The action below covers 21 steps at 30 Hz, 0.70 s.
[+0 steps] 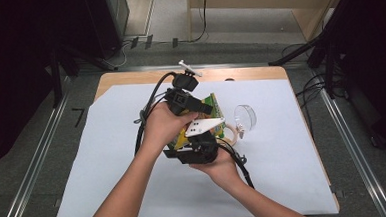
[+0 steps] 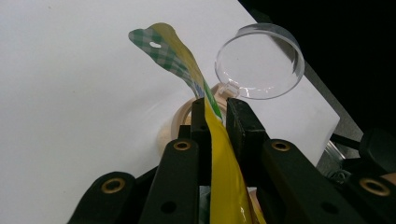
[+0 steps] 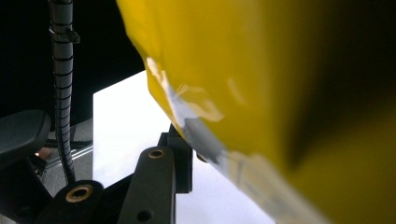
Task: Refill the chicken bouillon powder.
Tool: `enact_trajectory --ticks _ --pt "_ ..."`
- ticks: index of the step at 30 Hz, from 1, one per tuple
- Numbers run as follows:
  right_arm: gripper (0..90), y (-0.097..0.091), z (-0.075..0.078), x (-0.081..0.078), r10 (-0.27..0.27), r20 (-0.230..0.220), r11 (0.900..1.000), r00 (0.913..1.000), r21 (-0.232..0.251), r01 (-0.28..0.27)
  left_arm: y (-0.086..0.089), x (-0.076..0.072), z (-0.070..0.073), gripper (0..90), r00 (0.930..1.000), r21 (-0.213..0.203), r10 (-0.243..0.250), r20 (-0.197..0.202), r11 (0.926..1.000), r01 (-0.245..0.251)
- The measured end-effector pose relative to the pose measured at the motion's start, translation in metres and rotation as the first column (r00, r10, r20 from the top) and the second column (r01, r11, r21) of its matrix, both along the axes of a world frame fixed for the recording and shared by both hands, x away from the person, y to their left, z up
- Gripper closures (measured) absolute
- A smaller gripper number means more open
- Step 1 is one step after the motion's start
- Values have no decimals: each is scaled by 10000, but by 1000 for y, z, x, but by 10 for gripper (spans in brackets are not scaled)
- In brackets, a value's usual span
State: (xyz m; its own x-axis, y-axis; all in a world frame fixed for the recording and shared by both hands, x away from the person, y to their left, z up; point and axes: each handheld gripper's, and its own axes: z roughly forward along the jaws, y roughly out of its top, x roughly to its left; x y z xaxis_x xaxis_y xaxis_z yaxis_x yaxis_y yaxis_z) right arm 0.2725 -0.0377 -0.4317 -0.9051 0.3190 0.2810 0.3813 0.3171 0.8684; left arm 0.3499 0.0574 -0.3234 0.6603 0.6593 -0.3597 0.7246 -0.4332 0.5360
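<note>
A yellow packet (image 1: 212, 103) with a green checked top is held up over the middle of the table between both hands. My left gripper (image 1: 204, 108) comes in from the left. In the left gripper view, the left gripper (image 2: 215, 112) is shut on the packet (image 2: 220, 154) edge-on, with the checked top (image 2: 163, 42) curling beyond the jaws. My right gripper (image 1: 191, 141) holds the packet's lower end from below. In the right gripper view, the packet (image 3: 261, 70) covers one jaw, and the other black finger (image 3: 159, 182) presses against its side.
A clear round plastic lid (image 1: 245, 117) lies on the white sheet (image 1: 108, 158) just right of the hands, with a beige ring (image 1: 231, 133) beside it. Both also lie beyond the left jaws, the lid (image 2: 259, 60) and the ring (image 2: 180, 116). Cables trail from both grippers.
</note>
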Motion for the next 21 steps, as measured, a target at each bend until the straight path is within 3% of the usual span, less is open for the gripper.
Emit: enact_trajectory --ticks 21 --pt "703 -2 0 -1 -61 57 9999 10000 140 60 -3 0 2 815 9999 -41 -137 42 9999 137"
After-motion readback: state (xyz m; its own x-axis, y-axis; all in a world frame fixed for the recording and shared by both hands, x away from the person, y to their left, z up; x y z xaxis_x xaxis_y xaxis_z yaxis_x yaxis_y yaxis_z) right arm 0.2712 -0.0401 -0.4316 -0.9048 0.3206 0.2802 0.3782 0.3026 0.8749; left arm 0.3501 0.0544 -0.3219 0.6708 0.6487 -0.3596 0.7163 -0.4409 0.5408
